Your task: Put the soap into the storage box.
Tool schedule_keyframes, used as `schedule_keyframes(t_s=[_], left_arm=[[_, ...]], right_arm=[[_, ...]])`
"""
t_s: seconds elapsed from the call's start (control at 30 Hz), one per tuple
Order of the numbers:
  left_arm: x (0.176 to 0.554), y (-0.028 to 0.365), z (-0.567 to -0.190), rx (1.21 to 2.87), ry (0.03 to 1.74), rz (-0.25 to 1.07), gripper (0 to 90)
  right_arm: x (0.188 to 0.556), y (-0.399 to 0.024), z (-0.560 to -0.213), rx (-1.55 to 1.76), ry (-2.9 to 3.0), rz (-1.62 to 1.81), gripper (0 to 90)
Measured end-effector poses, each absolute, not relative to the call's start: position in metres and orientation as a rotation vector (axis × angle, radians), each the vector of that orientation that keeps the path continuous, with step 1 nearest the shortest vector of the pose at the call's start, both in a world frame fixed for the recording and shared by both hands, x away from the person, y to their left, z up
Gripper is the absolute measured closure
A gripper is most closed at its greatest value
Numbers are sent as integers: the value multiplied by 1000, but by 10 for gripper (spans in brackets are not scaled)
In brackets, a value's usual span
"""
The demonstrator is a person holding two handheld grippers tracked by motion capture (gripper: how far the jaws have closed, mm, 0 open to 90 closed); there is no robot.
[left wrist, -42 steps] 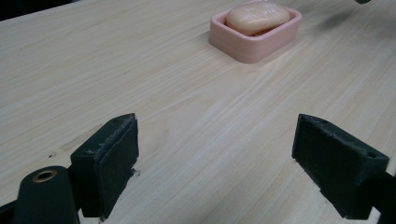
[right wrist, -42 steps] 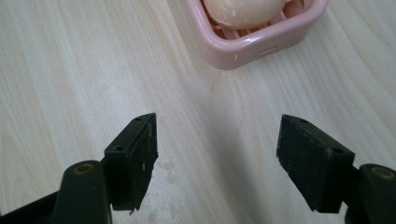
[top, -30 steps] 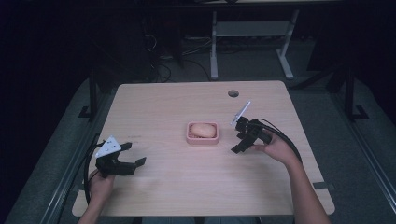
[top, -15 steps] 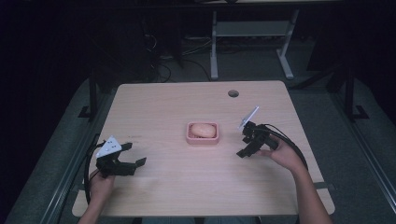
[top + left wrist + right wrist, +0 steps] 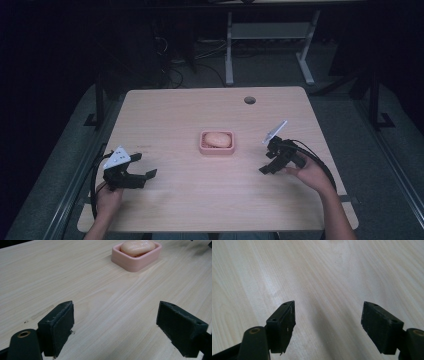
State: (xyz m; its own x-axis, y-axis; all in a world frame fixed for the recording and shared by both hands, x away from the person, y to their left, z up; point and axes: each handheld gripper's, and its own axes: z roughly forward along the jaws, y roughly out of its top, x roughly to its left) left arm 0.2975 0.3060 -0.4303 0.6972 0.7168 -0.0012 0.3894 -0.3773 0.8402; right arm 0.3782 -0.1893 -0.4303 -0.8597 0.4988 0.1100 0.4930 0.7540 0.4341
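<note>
Currently both jaw pairs are apart, empty: left hand-held gripper [image 5: 131, 172] near the desk's [image 5: 165, 115] left edge, right hand-held gripper [image 5: 276, 159] toward the right edge. Soap [image 5: 218, 139] sits in its dish [image 5: 217, 149] mid-desk. Risk: slick soap squirts out under an off-centre squeeze.

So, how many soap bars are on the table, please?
1. The soap bar lies in the pink soap dish at the middle of the table; none other is visible.

table [image 5: 165, 210] evenly lit | surroundings dark | gripper views sharp
</note>
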Motion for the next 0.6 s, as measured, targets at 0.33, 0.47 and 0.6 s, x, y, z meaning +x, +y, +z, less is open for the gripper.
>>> schedule_keyframes(t_s=[0.33, 0.47, 0.6], left_arm=[[297, 306, -430, 2010, 848, 461, 143], [297, 305, -431, 2010, 849, 459, 143], [297, 305, -431, 2010, 854, 456, 143]], right_arm=[[369, -199, -438, 869, 2919, 741, 270], [364, -203, -441, 880, 2918, 749, 270], [359, -206, -444, 908, 2908, 757, 270]])
